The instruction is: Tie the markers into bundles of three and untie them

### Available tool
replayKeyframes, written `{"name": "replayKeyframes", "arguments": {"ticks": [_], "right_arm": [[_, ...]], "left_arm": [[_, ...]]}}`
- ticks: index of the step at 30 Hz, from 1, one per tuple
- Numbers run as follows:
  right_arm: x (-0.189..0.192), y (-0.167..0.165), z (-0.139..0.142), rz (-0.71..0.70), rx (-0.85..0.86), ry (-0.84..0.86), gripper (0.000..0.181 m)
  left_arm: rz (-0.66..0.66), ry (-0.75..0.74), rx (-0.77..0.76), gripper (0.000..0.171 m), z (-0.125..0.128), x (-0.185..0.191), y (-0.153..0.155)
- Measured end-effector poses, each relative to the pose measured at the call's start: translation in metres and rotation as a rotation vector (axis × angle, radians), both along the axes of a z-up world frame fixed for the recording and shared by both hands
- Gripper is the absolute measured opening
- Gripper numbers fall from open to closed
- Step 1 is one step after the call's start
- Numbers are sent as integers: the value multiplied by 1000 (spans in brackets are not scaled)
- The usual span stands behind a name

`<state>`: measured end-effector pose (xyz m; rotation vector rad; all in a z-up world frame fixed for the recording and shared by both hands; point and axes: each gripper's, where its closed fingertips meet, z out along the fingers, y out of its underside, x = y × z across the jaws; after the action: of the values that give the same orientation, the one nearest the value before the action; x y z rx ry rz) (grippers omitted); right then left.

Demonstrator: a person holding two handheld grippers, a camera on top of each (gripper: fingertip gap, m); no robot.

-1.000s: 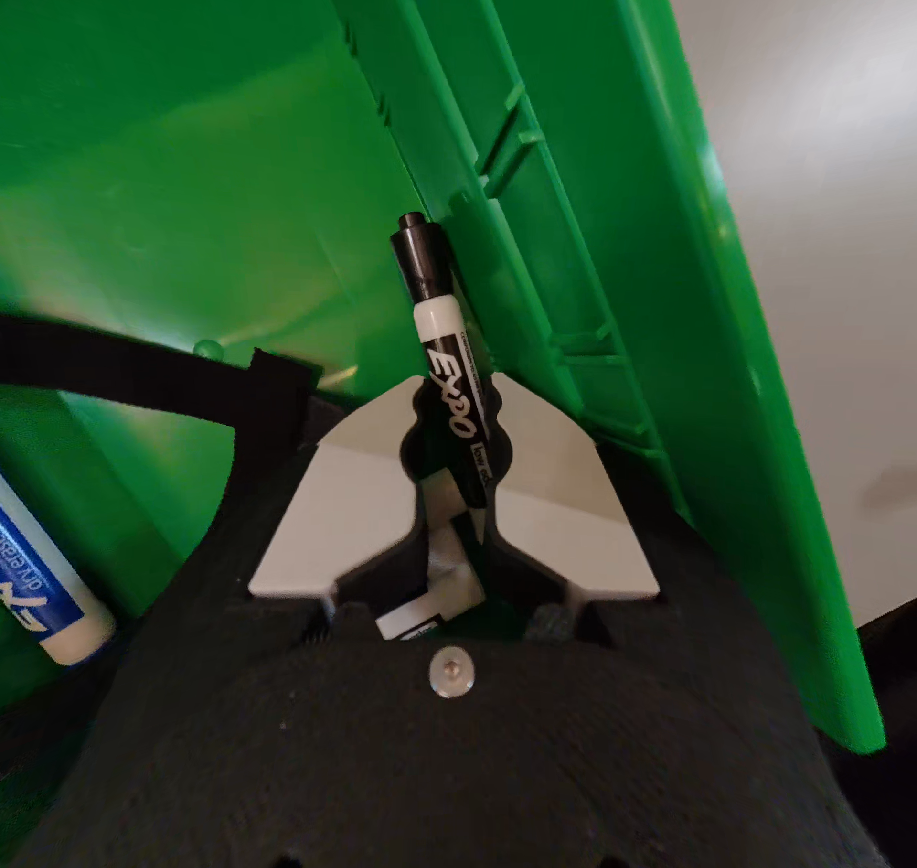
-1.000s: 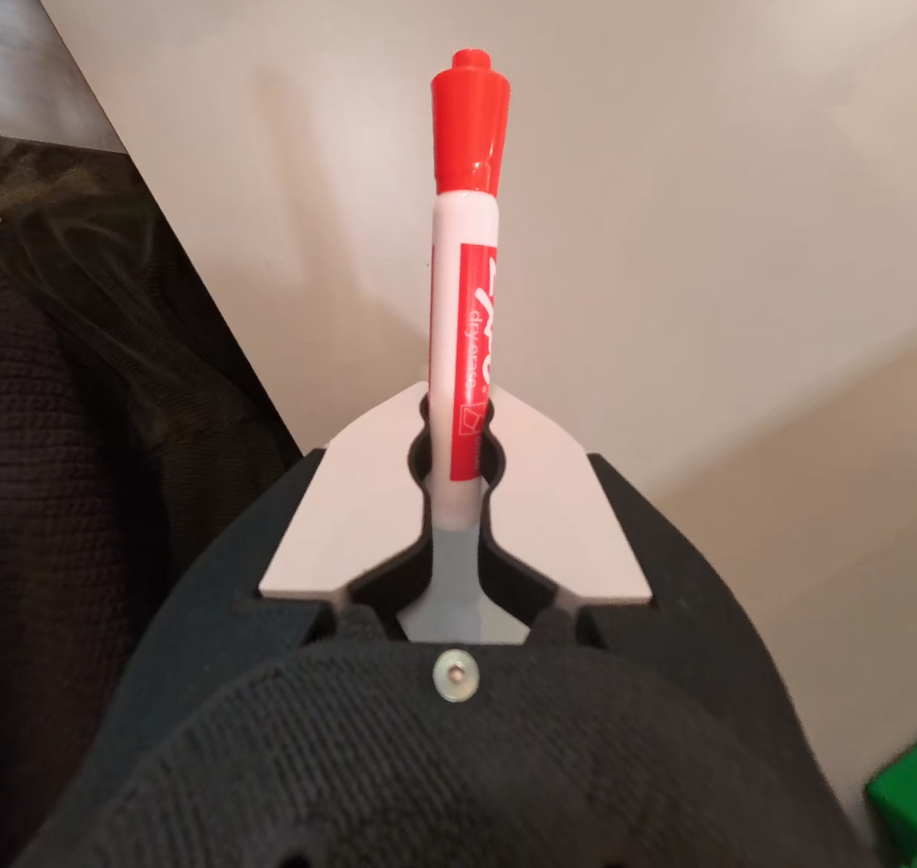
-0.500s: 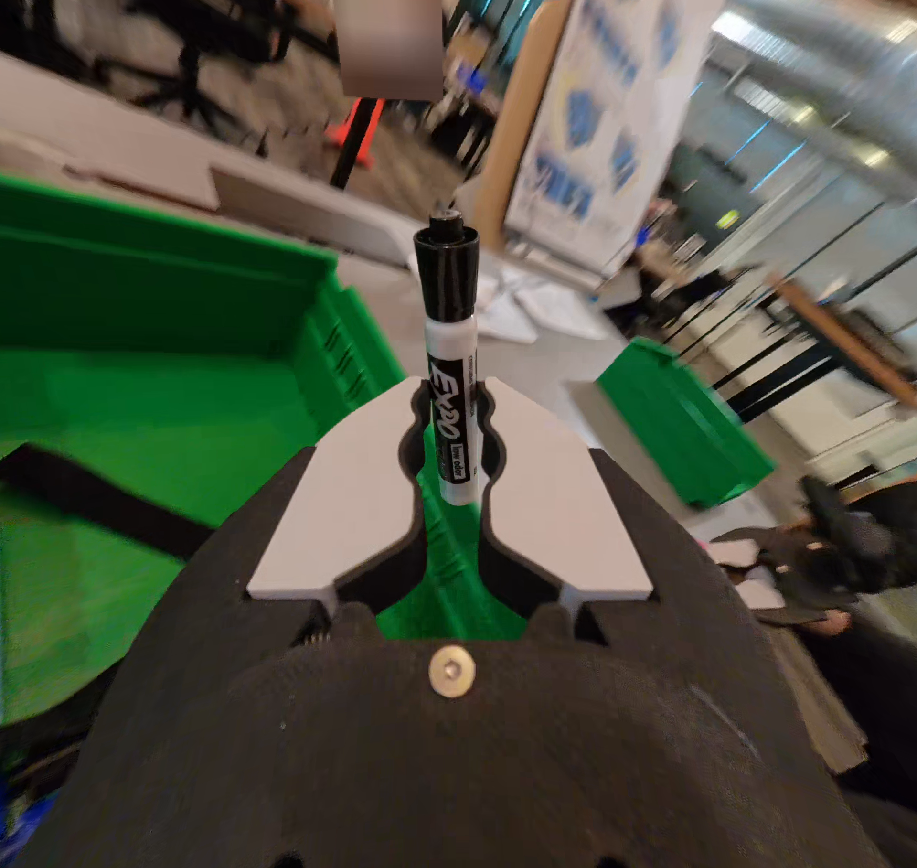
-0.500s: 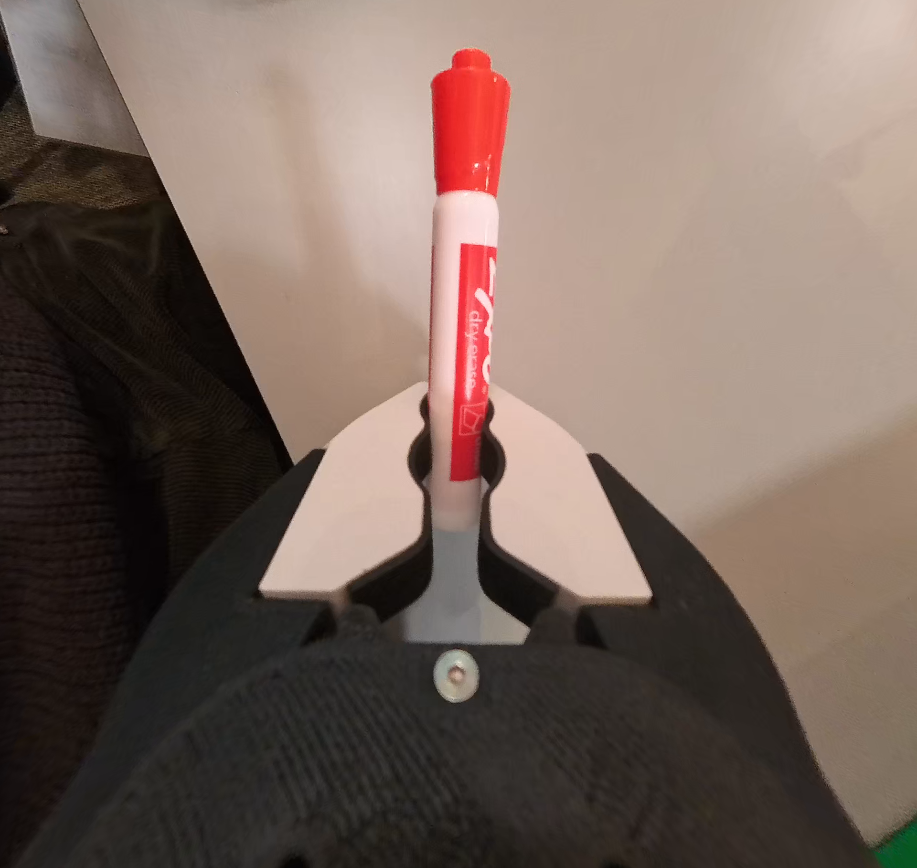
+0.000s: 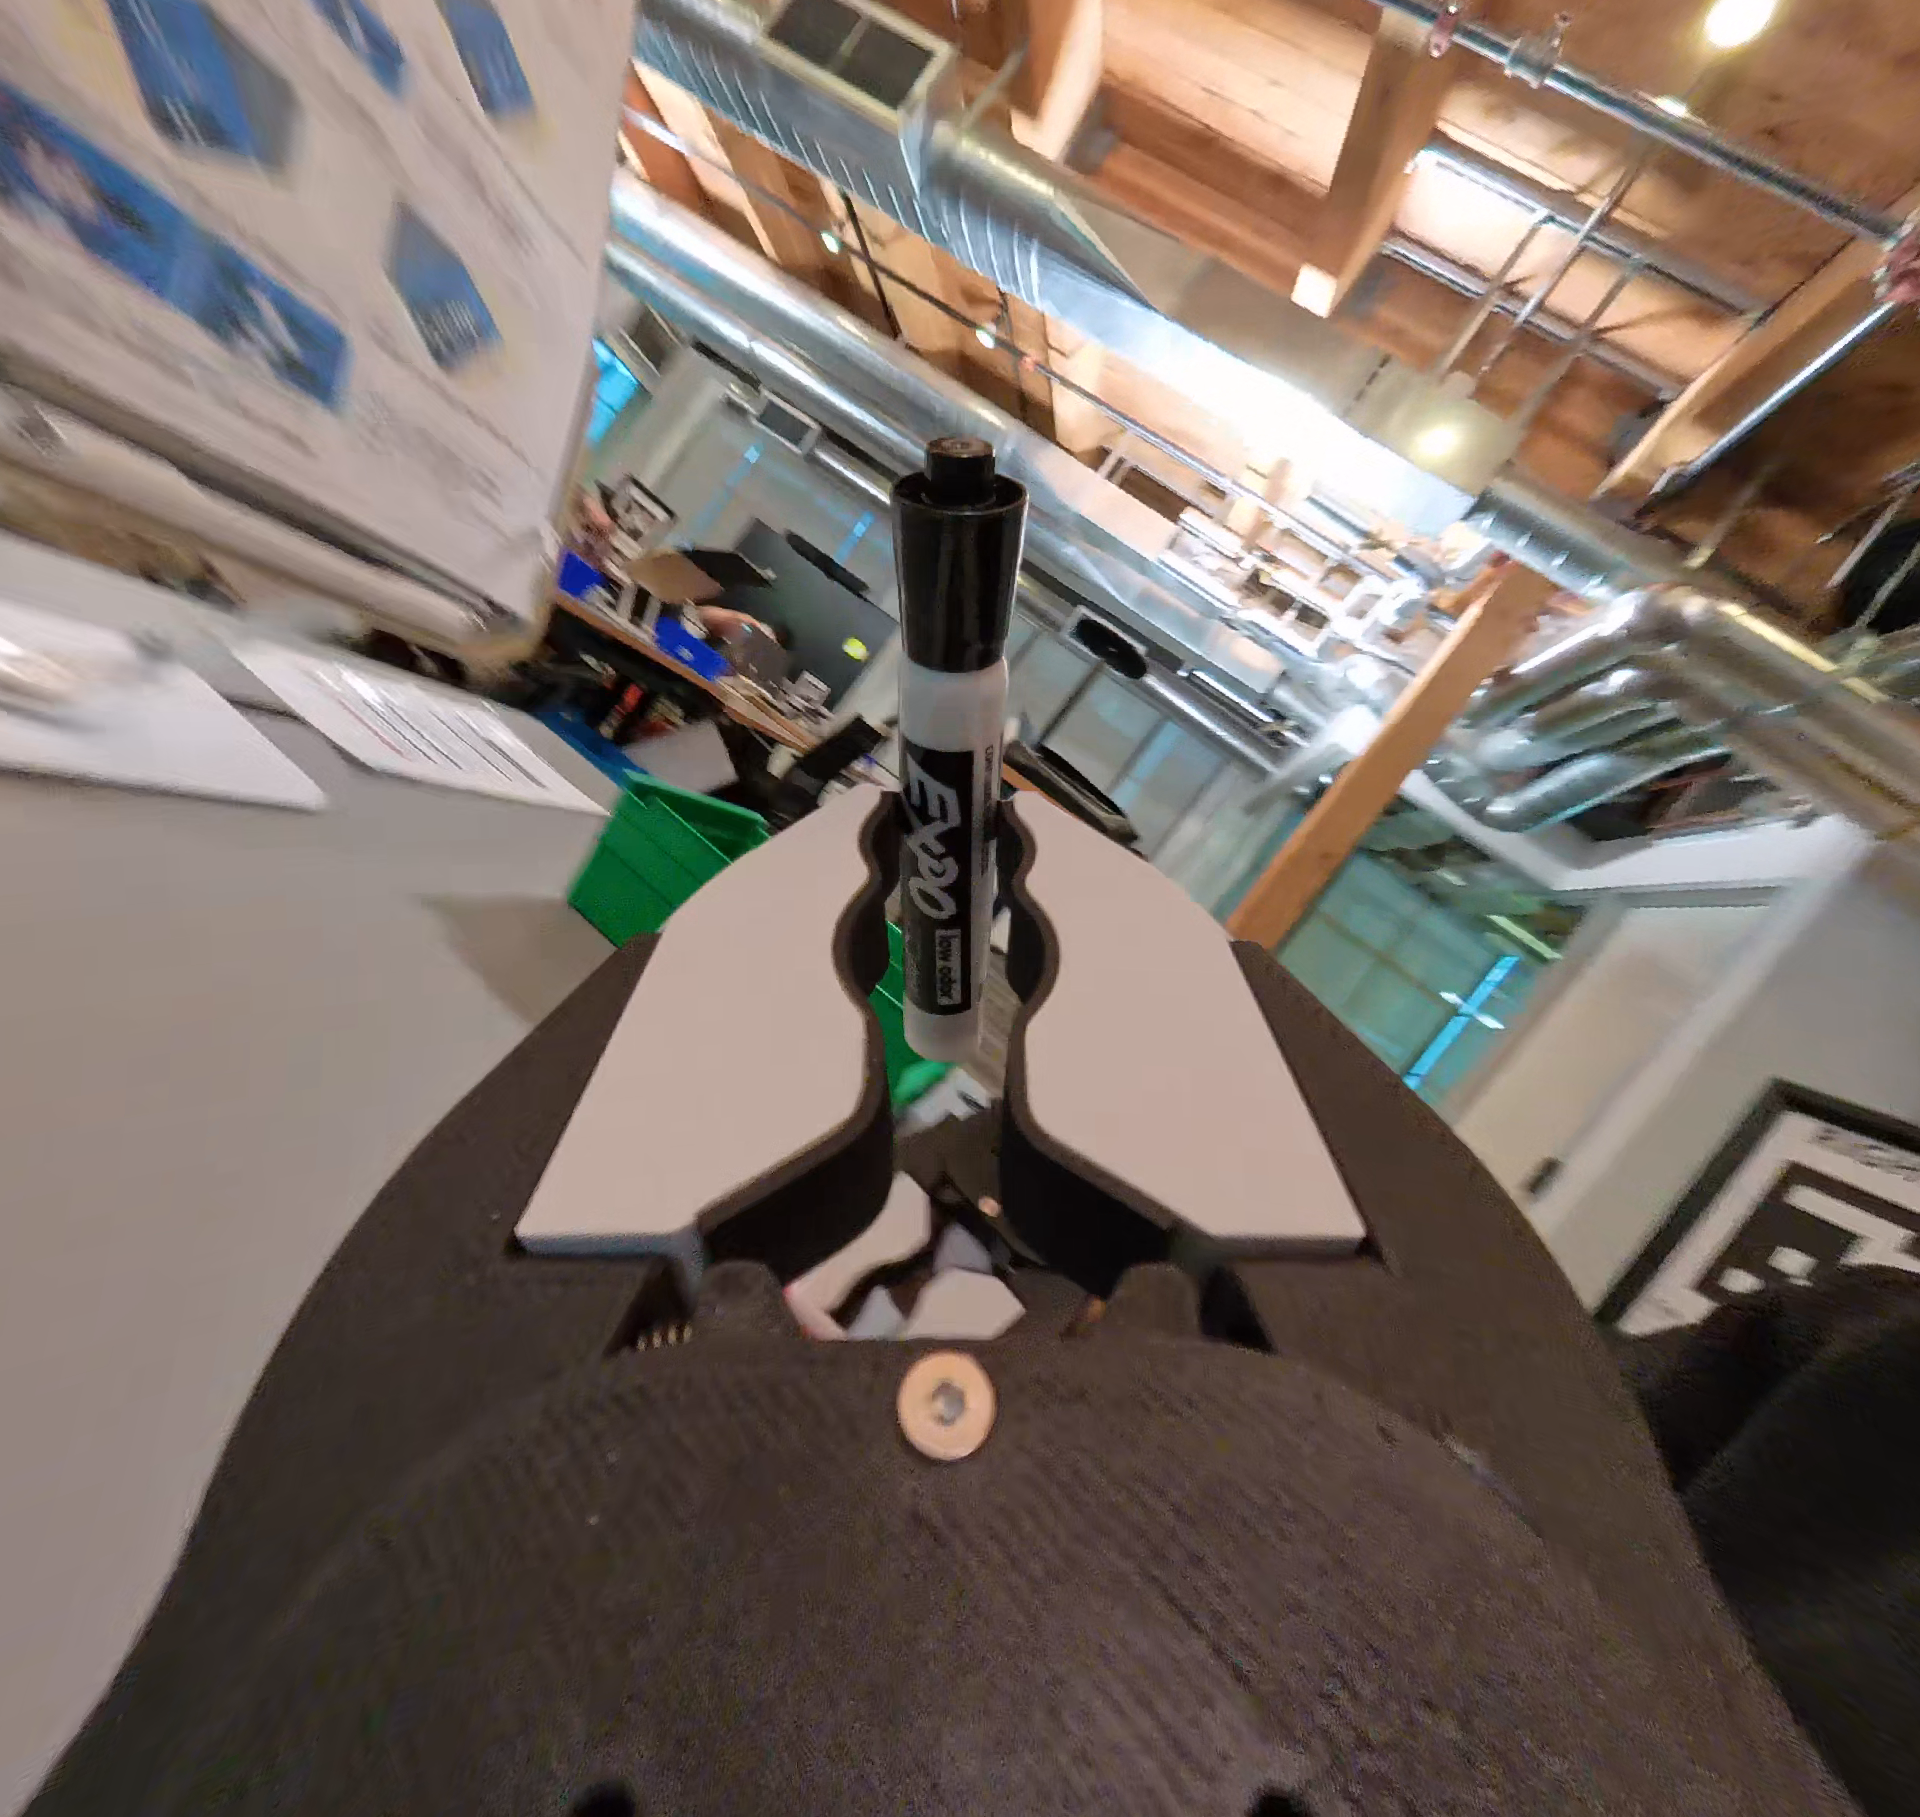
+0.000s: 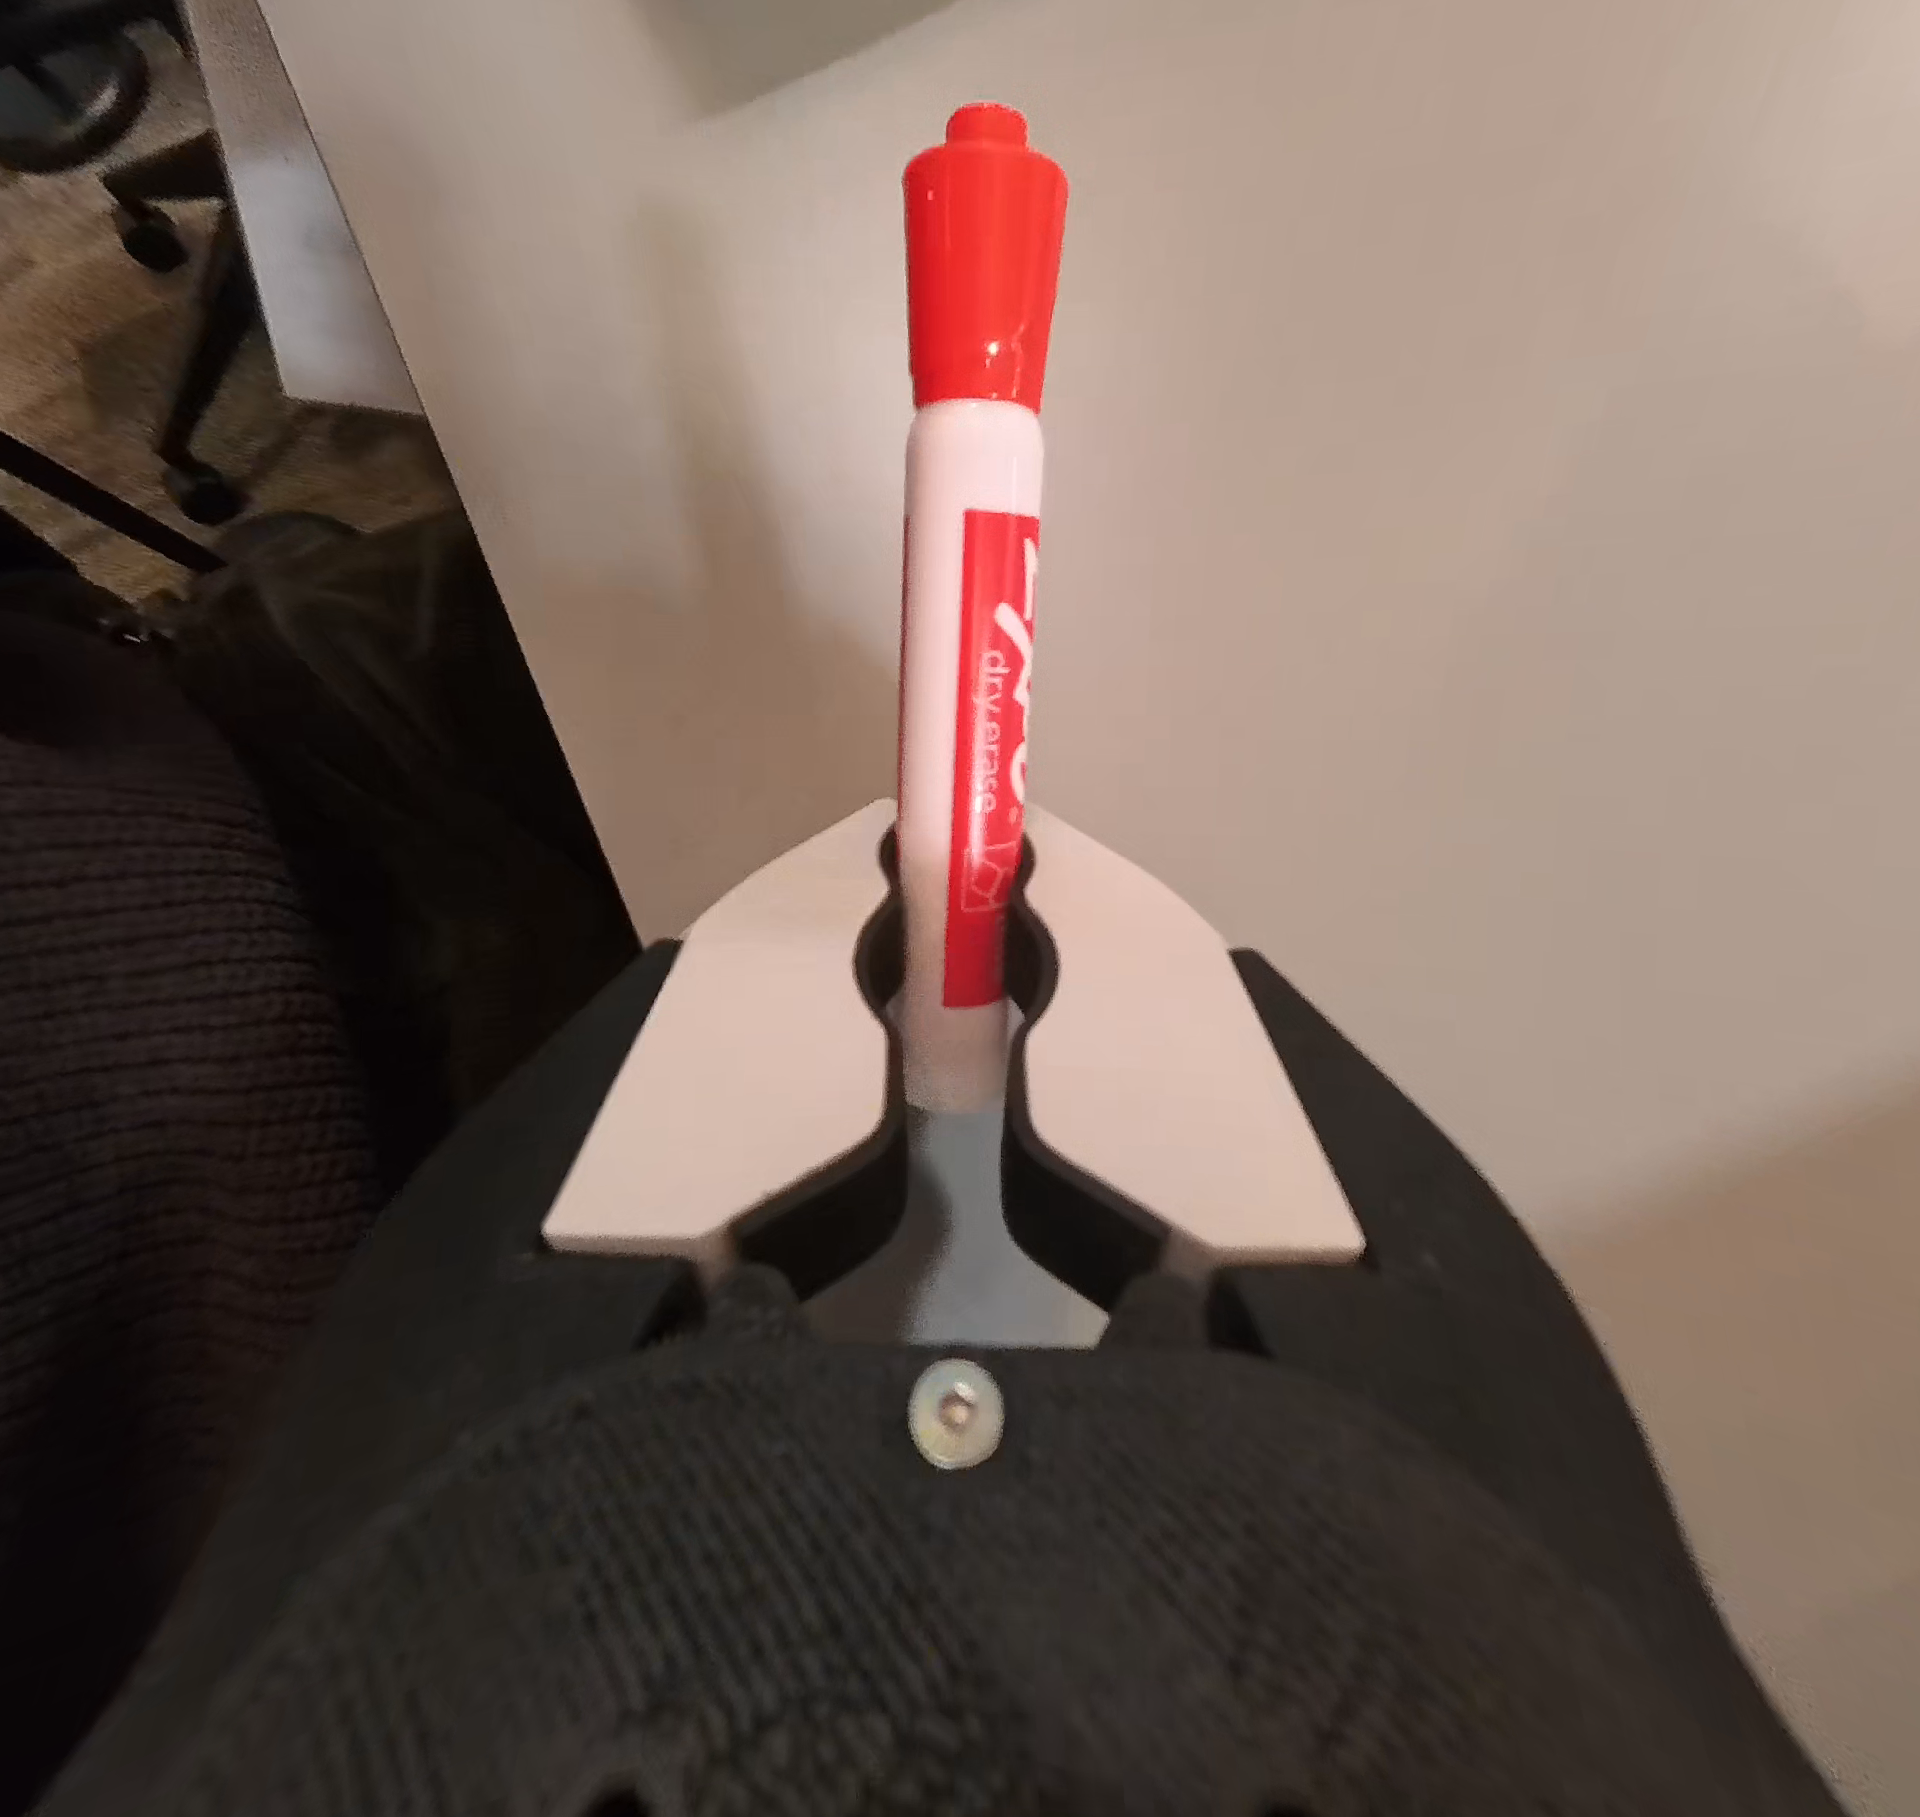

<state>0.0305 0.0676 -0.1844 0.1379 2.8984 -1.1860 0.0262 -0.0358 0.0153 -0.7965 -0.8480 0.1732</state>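
Left wrist view shows our left gripper [image 5: 948, 822] clamped on a black-capped dry-erase marker [image 5: 951, 759], cap pointing forward, a green bin [image 5: 655, 858] beyond. Our right gripper [image 6: 958, 837] grips a red-capped dry-erase marker [image 6: 971, 562] above the white table [image 6: 1455, 520].

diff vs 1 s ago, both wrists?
The left gripper, shut on the black-capped dry-erase marker, lifted out of the green plastic bin and tilted up toward the ceiling; a green bin now sits far off. The right gripper stays shut on the red-capped dry-erase marker over the white tabletop.
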Motion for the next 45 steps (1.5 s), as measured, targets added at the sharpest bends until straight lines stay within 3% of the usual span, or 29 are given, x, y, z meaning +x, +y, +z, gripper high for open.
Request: {"name": "replayKeyframes", "arguments": {"ticks": [3,6,9,15,31,45], "right_arm": [[5,-1,0,1,-12,-39,15],[10,-3,1,7,-22,-53,15],[14,-5,5,3,-47,-84,16],[15,-6,10,-74,-85,-192,16],[6,-8,19,-143,-123,-95,15],[3,-7,15,-152,-94,-37,17]], "left_arm": [[-103,-66,29,17,-25,-2,47],[-117,-71,-134,17,-43,-4,73],[-97,-26,-218,18,-44,-2,78],[-130,-41,-181,18,-53,-2,85],[-36,-150,-123,18,-78,-10,101],[-122,-155,-62,18,-80,-9,114]]}}
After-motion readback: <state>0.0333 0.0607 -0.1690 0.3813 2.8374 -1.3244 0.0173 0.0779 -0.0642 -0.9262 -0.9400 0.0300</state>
